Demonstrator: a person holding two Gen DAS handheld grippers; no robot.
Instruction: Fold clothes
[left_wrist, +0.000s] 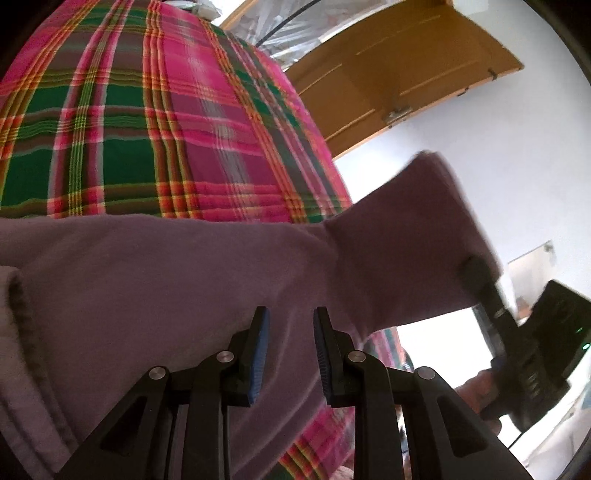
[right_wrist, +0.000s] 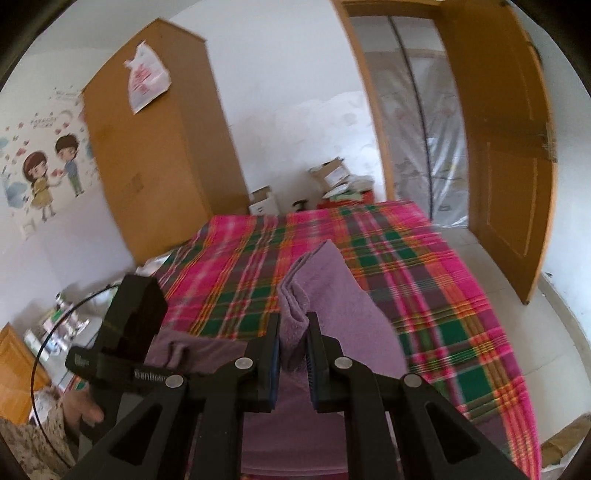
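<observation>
My right gripper (right_wrist: 293, 345) pinched a bunched garment (right_wrist: 325, 280) edge, lifted off the bed (right_wrist: 424, 280). Left gripper (left_wrist: 290, 334) hung open over the body. Best carry the edge across level, keeping tension.

Fuzzy purple garment (right_wrist: 332, 295), woven plaid bedsheet (right_wrist: 424, 266)
</observation>
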